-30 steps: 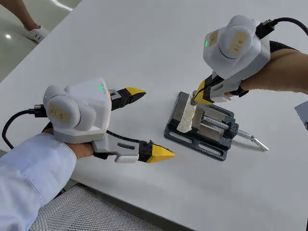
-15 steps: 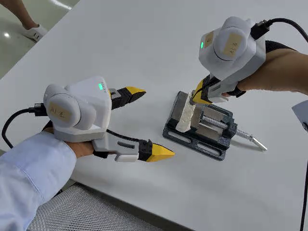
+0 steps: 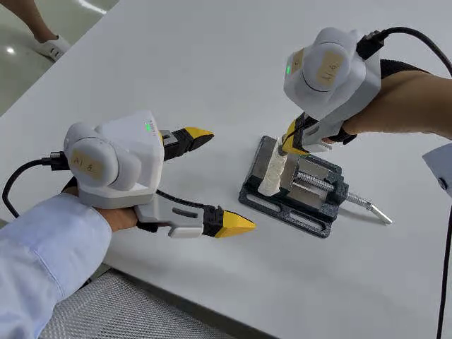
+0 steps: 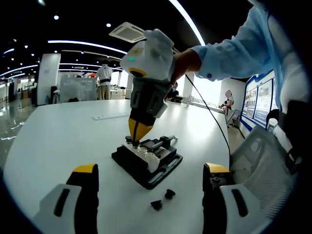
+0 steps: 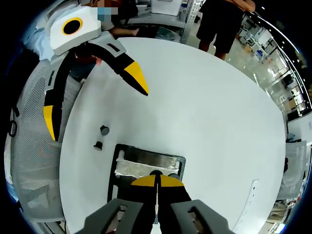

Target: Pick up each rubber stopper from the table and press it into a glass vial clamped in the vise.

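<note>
On the white table [image 3: 176,56], right of centre: one dark bench vise [image 3: 311,212], its screw handle pointing away to the right. Between its cheeks stood a pale row of glass vials [image 3: 272,175]; their number could not be read.

Item, right gripper [image 3: 286,147]: held nose-down over the far end of the vial row, jaws pressed together so that the yellow tips met. In the right gripper view a small dark shape sat just at the tips. It was probably a stopper at a vial mouth, though whether it was pinched or only pushed upon could not be told.

Item, left gripper [image 3: 217,179]: held level above the table, well apart from the vise, jaws spread wide and carrying nothing.

Item, first loose stopper [image 4: 169,193] and second loose stopper [image 4: 156,205]: both lay on the table near the front of the vise, close to each other and clear of it.

Handling note, as a judgement: the step in hand appeared to be seating a stopper. The press should run straight down the vial's axis, with gentle force because glass is unforgiving, and the tips centred so the plug does not cock sideways. The left gripper was well placed to collect a loose stopper next.
</note>
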A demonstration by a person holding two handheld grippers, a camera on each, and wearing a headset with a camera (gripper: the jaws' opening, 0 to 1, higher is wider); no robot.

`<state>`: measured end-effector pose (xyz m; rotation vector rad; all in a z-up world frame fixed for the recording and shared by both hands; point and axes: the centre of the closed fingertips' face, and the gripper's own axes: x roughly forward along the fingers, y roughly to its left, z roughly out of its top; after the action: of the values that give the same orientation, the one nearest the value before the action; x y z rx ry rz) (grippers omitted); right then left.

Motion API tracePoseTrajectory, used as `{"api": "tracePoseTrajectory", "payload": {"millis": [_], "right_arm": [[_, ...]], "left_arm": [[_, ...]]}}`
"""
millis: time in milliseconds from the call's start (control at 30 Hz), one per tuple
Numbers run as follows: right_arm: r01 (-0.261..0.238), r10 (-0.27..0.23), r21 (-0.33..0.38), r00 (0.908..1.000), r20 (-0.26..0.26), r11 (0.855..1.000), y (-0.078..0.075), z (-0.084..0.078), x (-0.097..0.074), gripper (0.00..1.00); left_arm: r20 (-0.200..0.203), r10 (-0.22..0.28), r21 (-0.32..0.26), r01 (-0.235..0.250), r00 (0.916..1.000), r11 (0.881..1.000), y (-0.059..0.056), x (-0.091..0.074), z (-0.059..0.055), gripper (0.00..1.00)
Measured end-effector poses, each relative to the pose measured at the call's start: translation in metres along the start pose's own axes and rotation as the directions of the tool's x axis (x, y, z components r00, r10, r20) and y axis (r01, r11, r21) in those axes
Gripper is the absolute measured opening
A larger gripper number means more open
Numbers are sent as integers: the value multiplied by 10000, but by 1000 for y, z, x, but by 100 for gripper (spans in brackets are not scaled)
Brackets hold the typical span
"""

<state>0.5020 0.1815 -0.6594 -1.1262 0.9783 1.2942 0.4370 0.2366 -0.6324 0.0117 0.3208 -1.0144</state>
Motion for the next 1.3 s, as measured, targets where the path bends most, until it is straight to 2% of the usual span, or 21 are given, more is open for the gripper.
{"api": "tracePoseTrajectory", "payload": {"millis": [500,733,833,967,1100,1167,1300], "right_arm": [[316,-328,532,9992,224,9981,2,-3,2,0],[412,-424,540,9989,207,9977,1,-3,3,0],[355,-404,919,9978,520,9951,-1,-4,2,0],[466,-559,955,9937,969,9943,-2,-5,1,0],[710,-799,845,9912,1059,9939,-1,-6,0,0],[745,-862,1045,9900,1121,9917,0,-8,-2,0],[723,-976,1566,9823,1598,9850,5,-7,-10,0]], "left_arm": [[-28,-33,31,33,10000,10000,-3,2,0,85],[-15,-64,57,64,10000,10000,-4,3,2,85],[-35,-84,89,85,10000,9999,-5,1,2,85],[-71,-84,130,85,9999,9999,-5,-1,3,85],[-134,-64,189,66,9999,9998,-5,-4,4,85],[-158,-54,249,58,9999,9997,-6,-5,6,85],[-193,-36,332,43,9998,9994,-5,-7,8,85]]}}
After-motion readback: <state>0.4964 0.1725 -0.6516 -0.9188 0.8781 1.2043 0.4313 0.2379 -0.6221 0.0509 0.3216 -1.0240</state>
